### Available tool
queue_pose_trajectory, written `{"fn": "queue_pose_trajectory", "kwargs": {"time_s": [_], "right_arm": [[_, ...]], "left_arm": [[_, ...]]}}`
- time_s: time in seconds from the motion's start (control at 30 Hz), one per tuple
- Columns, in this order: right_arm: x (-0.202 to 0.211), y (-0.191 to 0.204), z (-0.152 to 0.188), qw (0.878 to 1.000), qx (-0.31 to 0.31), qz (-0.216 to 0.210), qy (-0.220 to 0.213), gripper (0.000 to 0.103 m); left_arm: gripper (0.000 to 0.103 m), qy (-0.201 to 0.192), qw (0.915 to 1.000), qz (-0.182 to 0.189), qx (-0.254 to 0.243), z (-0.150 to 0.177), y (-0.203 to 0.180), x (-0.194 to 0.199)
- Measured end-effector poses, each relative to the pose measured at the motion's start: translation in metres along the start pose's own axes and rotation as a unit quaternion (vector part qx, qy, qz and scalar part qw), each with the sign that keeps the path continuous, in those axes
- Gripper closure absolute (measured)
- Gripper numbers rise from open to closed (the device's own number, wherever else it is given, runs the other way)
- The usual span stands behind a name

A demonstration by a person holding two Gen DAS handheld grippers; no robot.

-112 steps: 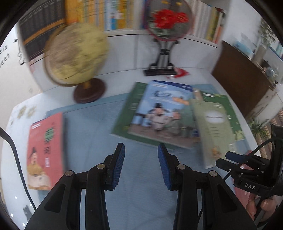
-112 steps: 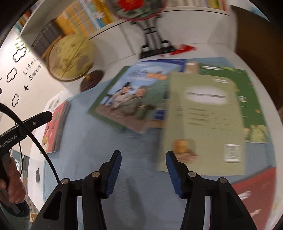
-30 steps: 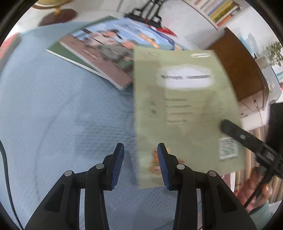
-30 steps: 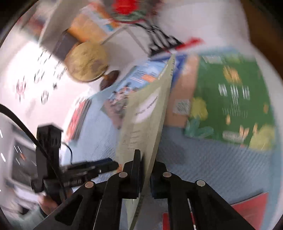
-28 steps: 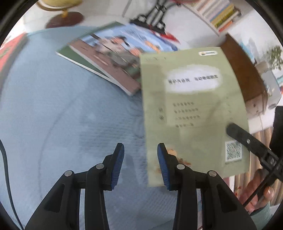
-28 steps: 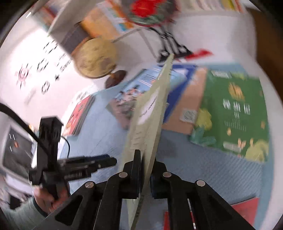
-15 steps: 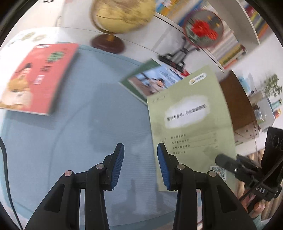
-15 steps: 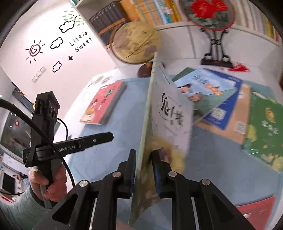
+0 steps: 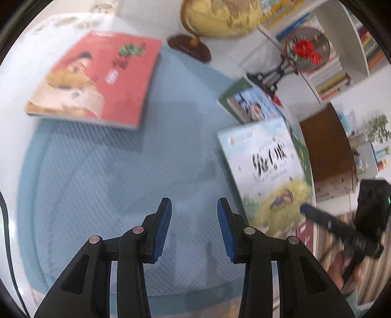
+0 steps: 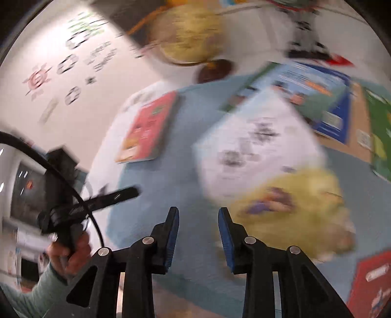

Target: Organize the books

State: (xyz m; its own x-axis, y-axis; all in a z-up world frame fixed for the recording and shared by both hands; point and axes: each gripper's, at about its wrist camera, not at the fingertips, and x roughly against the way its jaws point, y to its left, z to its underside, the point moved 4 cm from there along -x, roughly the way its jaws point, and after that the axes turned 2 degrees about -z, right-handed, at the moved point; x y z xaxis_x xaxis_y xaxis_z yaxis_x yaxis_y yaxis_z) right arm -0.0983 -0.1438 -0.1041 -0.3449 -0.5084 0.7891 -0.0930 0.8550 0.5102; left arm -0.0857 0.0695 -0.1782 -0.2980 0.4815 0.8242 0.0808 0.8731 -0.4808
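A white-and-yellow book [image 9: 266, 168] lies front cover up on the blue mat, to the right of my left gripper [image 9: 194, 228], which is open and empty. In the right wrist view the same book [image 10: 271, 161] lies just ahead and right of my right gripper [image 10: 198, 234], which is open and apart from it. A red book [image 9: 97, 78] lies at the mat's far left and also shows in the right wrist view [image 10: 149, 129]. A blue book on a green one [image 9: 251, 105] lies further back.
A globe [image 9: 220, 17] on a dark base and a red-flower ornament on a black stand [image 9: 303, 51] stand at the back by bookshelves. More books, green [image 10: 378, 137] and red [image 10: 371, 283], lie at the right. The blue mat [image 9: 110, 195] covers the table.
The right gripper held the book upright between shut jaws; it has flipped it cover up, laid it on the mat and opened. The left gripper has swung left, still open.
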Motion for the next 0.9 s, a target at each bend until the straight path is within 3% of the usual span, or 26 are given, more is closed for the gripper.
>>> {"fn": "queue_pose_trajectory", "kwargs": {"time_s": [0.1, 0.17, 0.23, 0.37, 0.47, 0.6, 0.7, 0.83, 0.9], "right_arm": [[0.019, -0.030, -0.005, 0.998, -0.024, 0.036, -0.035, 0.071], [0.026, -0.046, -0.011, 0.996, -0.037, 0.052, -0.057, 0.061], [0.024, -0.070, -0.021, 0.991, -0.055, 0.092, -0.075, 0.059], [0.003, -0.103, -0.029, 0.988, -0.080, 0.110, -0.076, 0.059], [-0.022, -0.121, -0.032, 0.990, -0.099, 0.085, -0.046, 0.059], [-0.034, -0.127, -0.037, 0.992, -0.107, 0.059, -0.043, 0.056], [-0.032, -0.100, -0.040, 0.994, -0.095, -0.021, -0.039, 0.056], [-0.040, -0.062, -0.037, 0.994, -0.069, -0.081, -0.009, 0.057], [-0.029, -0.052, -0.038, 0.997, -0.042, -0.057, -0.017, 0.058]], "left_arm": [[0.068, 0.030, 0.9994, 0.014, -0.011, 0.011, -0.007, -0.020], [0.068, 0.045, 0.9985, 0.022, -0.020, 0.018, -0.015, -0.029], [0.068, 0.054, 0.9977, 0.025, -0.032, 0.021, -0.022, -0.035], [0.068, 0.064, 0.9965, 0.026, -0.048, 0.023, -0.030, -0.040], [0.068, 0.067, 0.9959, 0.025, -0.056, 0.023, -0.032, -0.040], [0.068, 0.067, 0.9955, 0.025, -0.062, 0.022, -0.034, -0.038], [0.068, 0.062, 0.9958, 0.025, -0.063, 0.023, -0.030, -0.033], [0.068, 0.041, 0.9986, -0.003, -0.034, 0.021, -0.001, -0.016], [0.068, 0.036, 0.9991, -0.016, -0.017, 0.020, 0.019, -0.007]]}}
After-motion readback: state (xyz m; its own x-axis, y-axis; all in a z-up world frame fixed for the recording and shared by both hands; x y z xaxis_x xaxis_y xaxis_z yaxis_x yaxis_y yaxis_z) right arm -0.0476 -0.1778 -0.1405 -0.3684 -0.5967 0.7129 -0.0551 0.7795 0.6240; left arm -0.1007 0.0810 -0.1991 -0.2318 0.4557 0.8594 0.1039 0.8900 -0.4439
